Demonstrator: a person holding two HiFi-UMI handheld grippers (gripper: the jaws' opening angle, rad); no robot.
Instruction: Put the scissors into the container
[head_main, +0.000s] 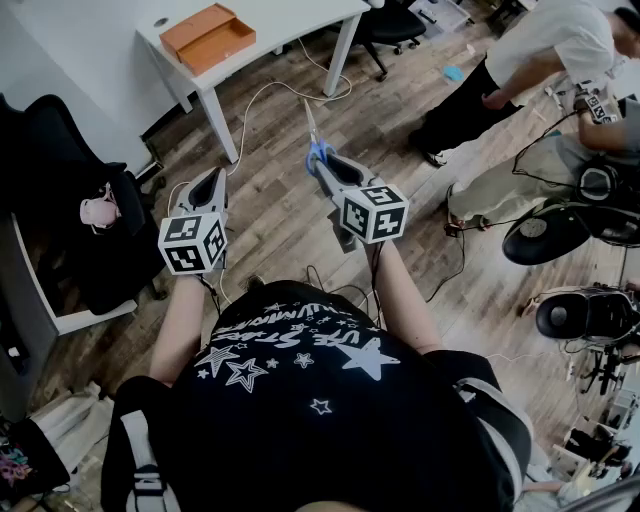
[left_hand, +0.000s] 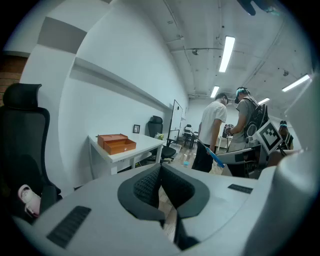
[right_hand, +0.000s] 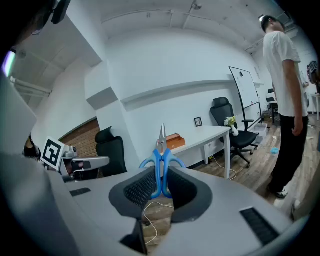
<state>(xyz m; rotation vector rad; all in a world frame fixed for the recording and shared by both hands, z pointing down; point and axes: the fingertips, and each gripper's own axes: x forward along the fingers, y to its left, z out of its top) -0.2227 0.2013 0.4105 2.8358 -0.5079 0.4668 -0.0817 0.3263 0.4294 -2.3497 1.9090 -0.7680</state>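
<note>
Blue-handled scissors (head_main: 317, 150) stand with their blades pointing away from me, and my right gripper (head_main: 325, 165) is shut on the handles. In the right gripper view the scissors (right_hand: 161, 161) stick up from between the pads of the right gripper (right_hand: 161, 182). The orange container (head_main: 208, 38) lies open on the white table (head_main: 300, 20), well ahead of both grippers; it shows as the orange container (right_hand: 175, 140) behind the blades. My left gripper (head_main: 213, 178) hangs level beside the right one. Seen from its own camera, the left gripper (left_hand: 160, 171) is shut with nothing in it, and the container (left_hand: 116, 143) is ahead to the left.
A black office chair (head_main: 60, 220) stands to the left, and another chair (head_main: 390, 22) is behind the table. White cables (head_main: 270, 90) trail over the wooden floor. People (head_main: 540, 50) and stacked gear (head_main: 580, 310) fill the right side.
</note>
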